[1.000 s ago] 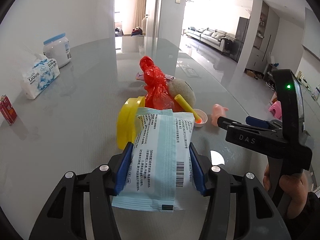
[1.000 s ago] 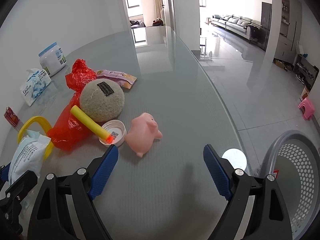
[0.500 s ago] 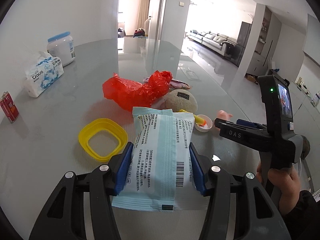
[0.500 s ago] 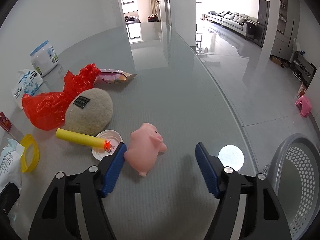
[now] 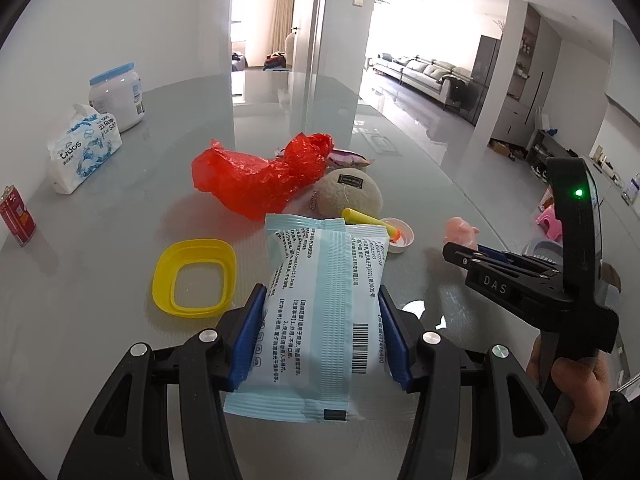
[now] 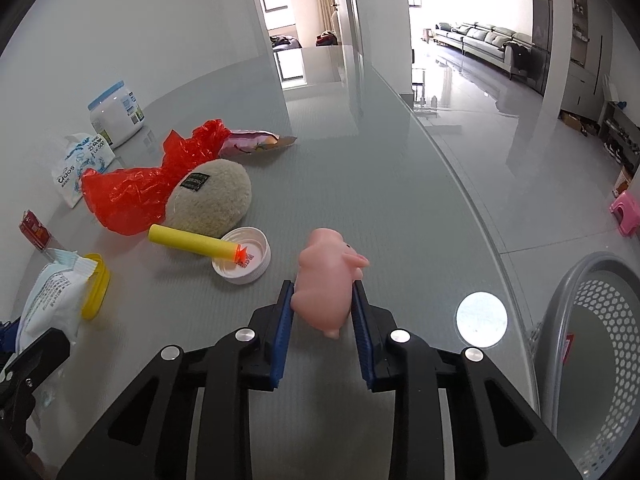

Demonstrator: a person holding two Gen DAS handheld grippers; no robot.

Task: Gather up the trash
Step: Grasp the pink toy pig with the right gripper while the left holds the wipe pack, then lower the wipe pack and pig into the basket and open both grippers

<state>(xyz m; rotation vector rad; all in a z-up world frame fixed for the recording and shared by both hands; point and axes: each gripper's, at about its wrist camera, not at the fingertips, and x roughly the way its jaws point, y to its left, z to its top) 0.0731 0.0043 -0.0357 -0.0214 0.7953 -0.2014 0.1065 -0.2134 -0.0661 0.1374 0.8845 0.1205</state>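
My left gripper [image 5: 320, 296] is shut on a pale blue wipes packet [image 5: 324, 312], held above the grey table [image 5: 100, 248]. In the right wrist view, my right gripper [image 6: 323, 286] is closing its jaws on a pink pig toy [image 6: 324, 280], and both blue pads touch its sides. Left of the pig lie a white cap [image 6: 248, 260], a yellow foam dart [image 6: 192, 242], a beige plush ball [image 6: 212, 200], a red plastic bag [image 6: 136, 196] and a snack wrapper [image 6: 256, 142]. A yellow ring lid [image 5: 192, 276] lies by the packet.
A grey perforated bin [image 6: 592, 352] stands on the floor beyond the table's right edge. At the far left stand a tissue pack [image 5: 84, 148], a white jar [image 5: 118, 96] and a small red can [image 5: 16, 216]. A hand [image 5: 576, 384] holds the right gripper.
The right gripper came forward around the pink pig and its jaws narrowed from wide apart to touching it. The left gripper kept its hold on the packet.
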